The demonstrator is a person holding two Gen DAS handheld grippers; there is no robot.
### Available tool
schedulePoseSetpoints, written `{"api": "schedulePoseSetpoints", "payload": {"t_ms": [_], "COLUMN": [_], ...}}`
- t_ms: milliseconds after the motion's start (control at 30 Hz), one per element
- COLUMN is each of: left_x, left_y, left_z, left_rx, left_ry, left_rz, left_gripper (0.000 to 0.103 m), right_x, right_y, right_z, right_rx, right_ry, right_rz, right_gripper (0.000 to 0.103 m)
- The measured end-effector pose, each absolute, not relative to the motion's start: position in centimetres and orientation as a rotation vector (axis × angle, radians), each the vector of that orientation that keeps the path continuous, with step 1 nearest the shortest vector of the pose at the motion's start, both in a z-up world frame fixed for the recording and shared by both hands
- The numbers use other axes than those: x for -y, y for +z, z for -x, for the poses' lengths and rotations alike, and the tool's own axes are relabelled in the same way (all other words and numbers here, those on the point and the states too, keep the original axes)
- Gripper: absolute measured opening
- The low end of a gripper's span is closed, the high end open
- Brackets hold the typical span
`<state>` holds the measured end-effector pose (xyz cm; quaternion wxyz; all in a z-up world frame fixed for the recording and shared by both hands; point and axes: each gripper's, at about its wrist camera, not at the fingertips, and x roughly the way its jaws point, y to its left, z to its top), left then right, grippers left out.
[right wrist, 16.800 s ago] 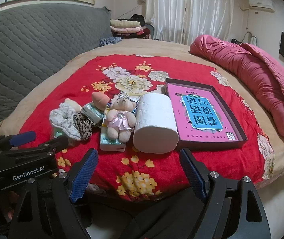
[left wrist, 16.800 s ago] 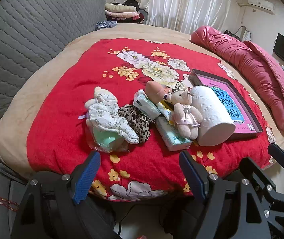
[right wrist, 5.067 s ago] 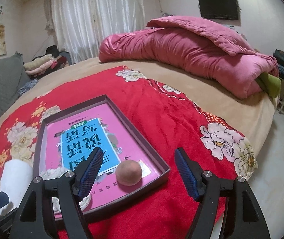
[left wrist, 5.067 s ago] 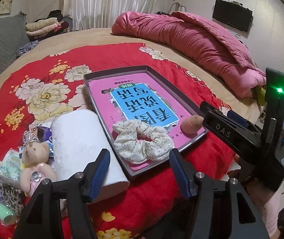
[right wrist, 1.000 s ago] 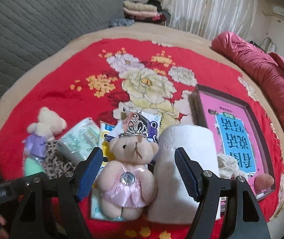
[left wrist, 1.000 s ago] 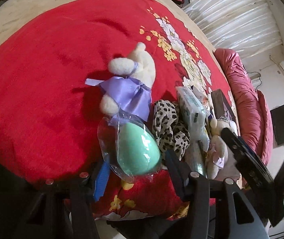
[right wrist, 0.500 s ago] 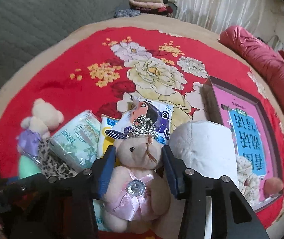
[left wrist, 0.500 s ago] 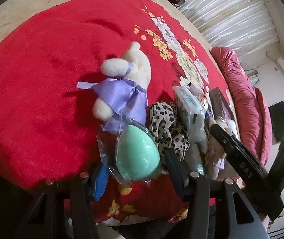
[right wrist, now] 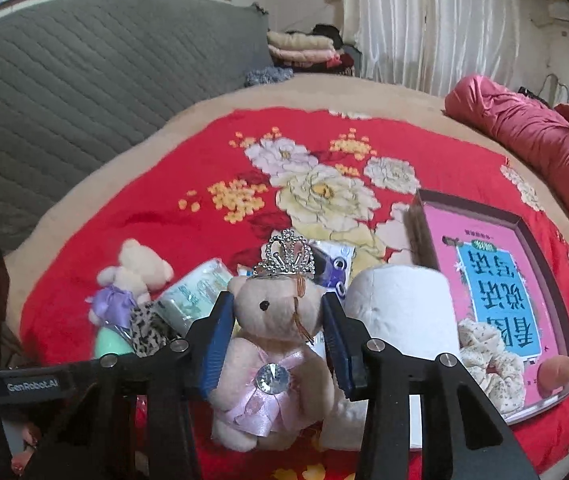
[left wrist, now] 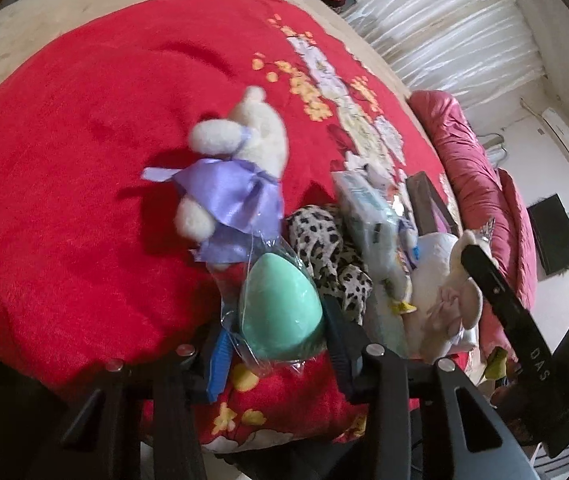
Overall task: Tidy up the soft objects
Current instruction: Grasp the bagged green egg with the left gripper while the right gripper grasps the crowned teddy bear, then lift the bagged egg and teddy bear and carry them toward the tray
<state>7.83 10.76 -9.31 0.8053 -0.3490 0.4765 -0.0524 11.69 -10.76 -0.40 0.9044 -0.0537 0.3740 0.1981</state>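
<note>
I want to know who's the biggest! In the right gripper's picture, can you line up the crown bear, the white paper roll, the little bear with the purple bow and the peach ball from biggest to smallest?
1. Crown bear, though it is nearest the camera, so it may only look bigger than the roll.
2. White paper roll.
3. Bear with the purple bow.
4. Peach ball.

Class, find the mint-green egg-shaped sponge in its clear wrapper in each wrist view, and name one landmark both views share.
Left wrist view: the mint-green egg-shaped sponge sits low and centre, between the left gripper fingers.
Right wrist view: only a sliver shows at lower left, beside the leopard-print scrunchie.
Shared landmark: the cream teddy bear with the lilac satin bow.
</note>
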Motion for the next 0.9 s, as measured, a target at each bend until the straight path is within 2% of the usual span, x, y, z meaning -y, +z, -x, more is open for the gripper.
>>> {"api": "schedulePoseSetpoints", "payload": {"t_ms": [400, 900], "left_x": [-10.0, -14.4], "left_y": [-5.0, -4.8], "left_z": [-6.5, -4.9], "left_rx": [-0.864, -0.812], "left_ry": [-0.090, 0.112], "left_rz": [0.602, 0.661], "left_gripper": [0.042, 0.042], "right_x": [13.3, 14.0], "right_y": [2.2, 2.7], "right_z": [-10.2, -9.5], "right_rx": [-0.684, -0.677], "right_ry": [0.424, 0.440], "right_rz": [0.027, 0.007], "right_gripper": [0.046, 0.046]}}
